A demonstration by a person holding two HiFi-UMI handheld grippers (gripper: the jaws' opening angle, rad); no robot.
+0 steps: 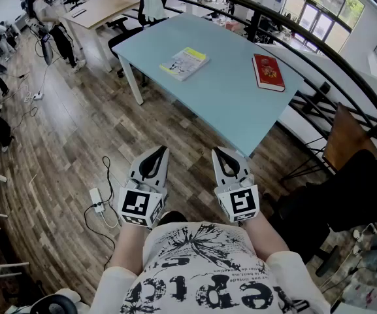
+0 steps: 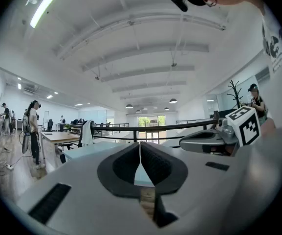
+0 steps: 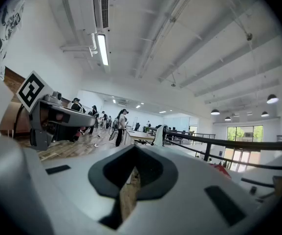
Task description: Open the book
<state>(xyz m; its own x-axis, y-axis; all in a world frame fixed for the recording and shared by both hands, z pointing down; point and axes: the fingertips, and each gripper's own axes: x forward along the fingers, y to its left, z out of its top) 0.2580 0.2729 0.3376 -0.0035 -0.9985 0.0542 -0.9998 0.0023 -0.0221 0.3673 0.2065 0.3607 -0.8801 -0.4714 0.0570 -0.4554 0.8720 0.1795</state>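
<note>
On the light blue table [image 1: 227,103] lie two closed books: a yellow and white book [image 1: 184,63] towards the left and a red book [image 1: 268,72] towards the right. Both grippers hang low in front of the person's body, well short of the table's near corner. The left gripper [image 1: 159,151] is shut with nothing in it, and its jaws meet in a thin line in the left gripper view [image 2: 140,149]. The right gripper [image 1: 222,152] is also shut and empty [image 3: 133,153]. A sliver of the red book [image 3: 221,169] shows past it.
A black railing [image 1: 319,51] curves behind the table. A brown chair [image 1: 345,139] stands at the right. A white power strip [image 1: 97,197] with a cable lies on the wooden floor. People [image 1: 52,18] stand by a wooden desk [image 1: 106,6] at the far left.
</note>
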